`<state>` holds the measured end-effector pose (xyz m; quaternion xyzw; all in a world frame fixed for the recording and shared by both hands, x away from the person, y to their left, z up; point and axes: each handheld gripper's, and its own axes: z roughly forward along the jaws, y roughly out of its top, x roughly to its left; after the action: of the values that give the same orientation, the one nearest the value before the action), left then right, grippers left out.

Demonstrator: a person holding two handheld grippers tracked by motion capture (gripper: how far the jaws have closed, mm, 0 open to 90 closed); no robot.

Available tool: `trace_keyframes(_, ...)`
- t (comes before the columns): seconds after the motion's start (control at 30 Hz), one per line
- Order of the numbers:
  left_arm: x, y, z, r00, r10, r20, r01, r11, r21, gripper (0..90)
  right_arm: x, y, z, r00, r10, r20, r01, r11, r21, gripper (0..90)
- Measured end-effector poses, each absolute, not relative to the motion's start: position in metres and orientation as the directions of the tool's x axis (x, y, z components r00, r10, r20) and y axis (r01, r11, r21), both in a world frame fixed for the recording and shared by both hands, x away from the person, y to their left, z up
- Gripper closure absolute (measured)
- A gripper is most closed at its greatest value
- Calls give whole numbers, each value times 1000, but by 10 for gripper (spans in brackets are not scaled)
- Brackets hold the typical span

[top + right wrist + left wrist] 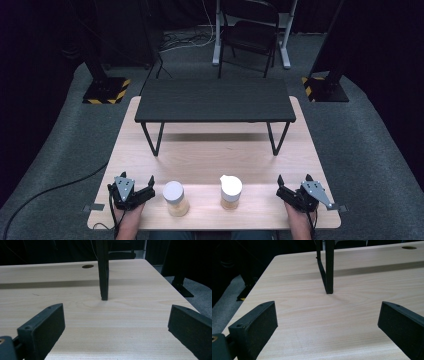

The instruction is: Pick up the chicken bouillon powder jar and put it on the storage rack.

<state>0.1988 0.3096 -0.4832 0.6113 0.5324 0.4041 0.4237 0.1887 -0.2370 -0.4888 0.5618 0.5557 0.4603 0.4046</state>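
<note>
Two small jars stand near the front edge of the light wooden table [210, 155]: a jar with a flat white lid [176, 198] on the left and a jar with a white spouted lid [230, 192] on the right, both holding a yellowish fill. My left gripper [136, 182] rests at the front left, just left of the flat-lidded jar, open with nothing between its jaws [327, 322]. My right gripper [294, 181] sits at the front right, apart from the spouted jar, also open and empty [116, 322].
A low black shelf [215, 100] on thin metal legs stands across the back half of the table; one leg [329, 267] rises ahead of the left gripper and another leg [103, 270] ahead of the right. A black chair [250, 35] stands on the floor beyond.
</note>
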Motion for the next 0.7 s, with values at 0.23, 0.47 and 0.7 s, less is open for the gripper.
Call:
trace_keyframes(0.23,200,313,-482,114,993,31,314,-66,947,13,188,-237,-490,-46,997,60,247,-47,968,3)
trace_keyframes(0.47,200,319,-479,132,991,15,340,-60,939,15,186,-238,-492,-51,997,60,234,-47,971,3)
trace_keyframes(0.7,192,330,-475,188,982,13,342,-77,937,16,184,-241,-494,-60,995,75,221,-60,973,3)
